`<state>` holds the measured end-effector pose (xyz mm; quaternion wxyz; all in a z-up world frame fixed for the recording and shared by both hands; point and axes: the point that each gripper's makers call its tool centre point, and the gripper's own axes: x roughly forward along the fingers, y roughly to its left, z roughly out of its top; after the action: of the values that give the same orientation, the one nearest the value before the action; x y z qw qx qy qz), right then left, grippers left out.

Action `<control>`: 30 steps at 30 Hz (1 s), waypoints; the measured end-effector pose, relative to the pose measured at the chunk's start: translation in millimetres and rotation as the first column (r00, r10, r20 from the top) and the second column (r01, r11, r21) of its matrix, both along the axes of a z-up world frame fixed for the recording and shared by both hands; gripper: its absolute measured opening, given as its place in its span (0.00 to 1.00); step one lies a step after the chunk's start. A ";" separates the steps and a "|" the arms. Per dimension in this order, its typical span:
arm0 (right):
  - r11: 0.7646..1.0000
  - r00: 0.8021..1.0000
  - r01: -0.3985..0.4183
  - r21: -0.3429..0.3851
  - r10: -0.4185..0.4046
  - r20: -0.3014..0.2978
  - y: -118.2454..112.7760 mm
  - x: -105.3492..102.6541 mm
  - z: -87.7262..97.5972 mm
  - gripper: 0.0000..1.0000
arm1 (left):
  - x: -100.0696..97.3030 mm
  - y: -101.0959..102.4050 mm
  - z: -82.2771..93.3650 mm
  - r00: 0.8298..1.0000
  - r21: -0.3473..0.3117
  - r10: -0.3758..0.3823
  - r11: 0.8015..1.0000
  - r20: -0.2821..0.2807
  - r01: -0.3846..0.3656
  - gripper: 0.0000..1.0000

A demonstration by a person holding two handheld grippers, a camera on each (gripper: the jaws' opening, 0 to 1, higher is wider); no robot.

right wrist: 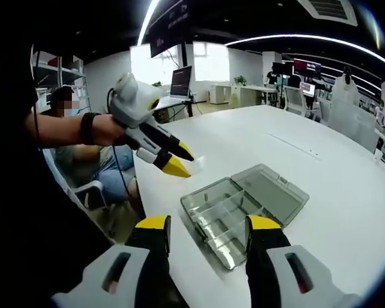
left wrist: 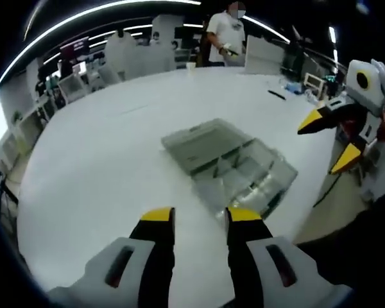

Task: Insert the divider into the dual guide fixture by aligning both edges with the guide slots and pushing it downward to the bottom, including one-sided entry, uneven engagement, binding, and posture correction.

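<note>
Divider-wise, I honestly can't pick out a loose one; what's visible are the fixed partitions inside the clear grey plastic compartment box (left wrist: pixel 230 165), which I'm taking as the guide fixture. Going big to small.

Biggest thing is the wide white bench (left wrist: pixel 102 147), which carries everything. In the left gripper view it stretches out well beyond the jaws, and a person in a white shirt (left wrist: pixel 226 35) stands at its far edge.

Next, the box itself. It lies flat and opened out on the bench, the lid half spread beside the tray half, with thin see-through walls splitting the tray into cells. In the left gripper view it sits just ahead of the jaws, a bit toward the right-hand one. In the right gripper view (right wrist: pixel 244 208) it lies ahead of and between the two jaw tips, near the bench edge.

Then the grippers. The left gripper (left wrist: pixel 201 217) has its yellow-tipped black jaws apart with nothing between them, hovering short of the box. The right gripper (right wrist: pixel 208 224) is the same: jaws spread, nothing held.

Each one shows up in the other's view too. The left gripper appears at the left of the right gripper view, held up above the bench edge by a hand (right wrist: pixel 106 128), jaws apart.
</note>
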<state>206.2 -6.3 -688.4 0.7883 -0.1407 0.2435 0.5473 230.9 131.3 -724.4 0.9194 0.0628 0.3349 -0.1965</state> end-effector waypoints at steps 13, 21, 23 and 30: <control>1.000 1.000 0.008 0.009 -0.008 0.011 0.7 3.0 8.0 0.42 | 3.1 -17.9 23.7 0.988 0.016 -0.042 0.999 0.149 0.040 0.29; 1.000 1.000 0.011 0.019 -0.011 -0.006 5.3 4.9 11.4 0.36 | -1.1 -30.9 26.2 0.975 0.084 -0.111 0.992 0.192 0.096 0.29; 1.000 1.000 0.004 0.018 -0.004 -0.009 6.4 4.2 11.0 0.35 | -1.7 -33.1 27.0 0.973 0.081 -0.114 0.992 0.203 0.099 0.29; 1.000 1.000 -0.001 0.027 0.002 -0.028 11.1 5.2 10.7 0.34 | -3.9 -43.8 28.0 0.961 0.104 -0.151 0.986 0.231 0.130 0.29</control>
<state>211.4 4.8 -677.7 0.7862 -0.1225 0.2467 0.5532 227.0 87.6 -696.4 0.9329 0.1501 0.2253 -0.2376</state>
